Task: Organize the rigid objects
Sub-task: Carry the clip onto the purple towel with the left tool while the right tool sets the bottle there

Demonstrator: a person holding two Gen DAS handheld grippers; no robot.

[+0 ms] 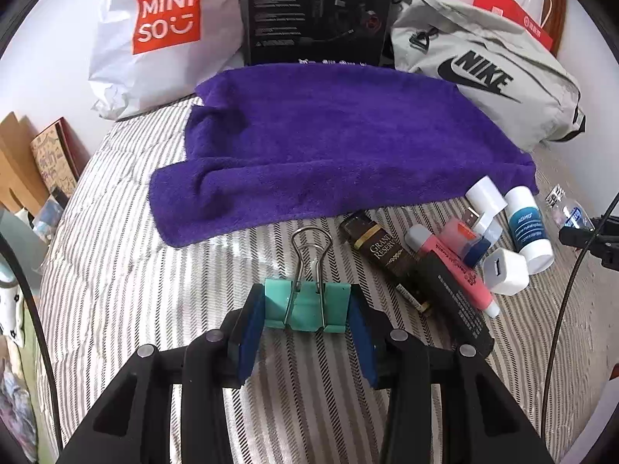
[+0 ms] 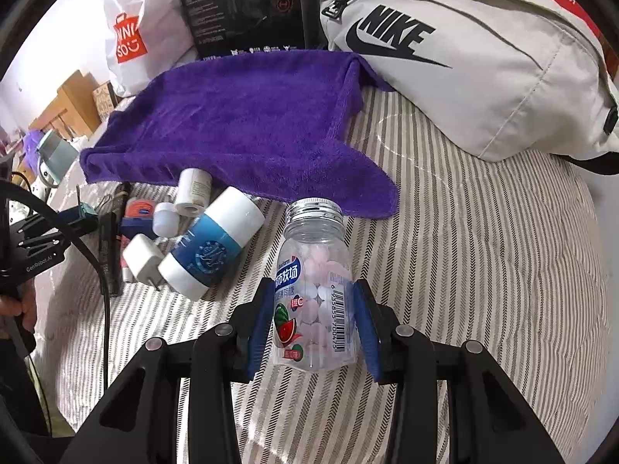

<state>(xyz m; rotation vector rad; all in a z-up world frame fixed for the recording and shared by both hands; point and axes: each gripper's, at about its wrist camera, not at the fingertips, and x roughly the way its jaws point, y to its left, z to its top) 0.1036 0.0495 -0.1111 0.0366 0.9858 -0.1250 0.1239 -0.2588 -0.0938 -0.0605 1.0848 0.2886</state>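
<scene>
Left wrist view: we see our left gripper pinching a teal binder clip, handles pointing toward the purple towel; our right gripper clasps the candy bottle, cap pointing away.

Close wrist views, shared purple towel
</scene>
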